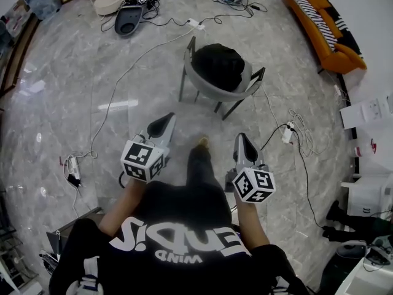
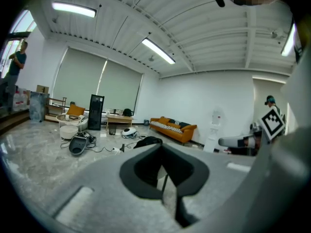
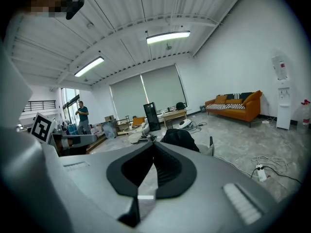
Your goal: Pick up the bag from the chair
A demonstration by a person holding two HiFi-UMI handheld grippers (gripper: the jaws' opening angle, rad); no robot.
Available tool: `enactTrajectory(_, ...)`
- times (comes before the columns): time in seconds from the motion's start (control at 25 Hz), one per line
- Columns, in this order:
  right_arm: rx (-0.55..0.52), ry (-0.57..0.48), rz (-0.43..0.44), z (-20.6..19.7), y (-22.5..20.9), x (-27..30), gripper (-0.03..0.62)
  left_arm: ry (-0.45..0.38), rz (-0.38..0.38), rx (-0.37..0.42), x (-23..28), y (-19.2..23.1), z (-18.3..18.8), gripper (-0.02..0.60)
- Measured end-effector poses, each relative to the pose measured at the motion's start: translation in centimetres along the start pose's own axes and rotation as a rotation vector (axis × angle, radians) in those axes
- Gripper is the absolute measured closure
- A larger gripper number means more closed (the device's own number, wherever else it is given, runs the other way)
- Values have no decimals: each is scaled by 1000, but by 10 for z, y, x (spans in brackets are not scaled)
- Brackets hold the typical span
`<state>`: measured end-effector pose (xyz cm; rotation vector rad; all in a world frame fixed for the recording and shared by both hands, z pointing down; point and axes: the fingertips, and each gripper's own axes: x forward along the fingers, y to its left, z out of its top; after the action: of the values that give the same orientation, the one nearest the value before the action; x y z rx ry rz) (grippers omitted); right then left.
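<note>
A black bag [image 1: 218, 63] fills the seat of a grey chair [image 1: 209, 91] with dark legs, a step or two ahead of me on the marble floor. My left gripper [image 1: 165, 123] and right gripper [image 1: 242, 140] are held low in front of my body, short of the chair, both pointing toward it. Each has its jaws closed together with nothing between them. In the left gripper view the bag [image 2: 148, 141] peeks just above the closed gripper [image 2: 159, 147]. The right gripper view shows the bag [image 3: 179, 139] beyond the gripper [image 3: 153, 144].
An orange sofa [image 1: 319, 23] lines the far right wall. Cables and a power strip [image 1: 287, 133] trail across the floor right of the chair; another cable runs left. Appliances [image 1: 128, 20] lie beyond the chair. A person [image 3: 82, 115] stands far off by the windows.
</note>
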<state>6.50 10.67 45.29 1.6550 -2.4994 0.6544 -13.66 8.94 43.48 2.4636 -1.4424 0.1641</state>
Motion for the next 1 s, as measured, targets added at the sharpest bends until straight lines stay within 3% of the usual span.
enactTrajectory(0.64,9,37,87,114,-109,149,594,9,65,-22,189,33,78,580)
enactTrajectory(1.0,11,62,120,151,-163,214,594,8,91,-9,271,47,106,580)
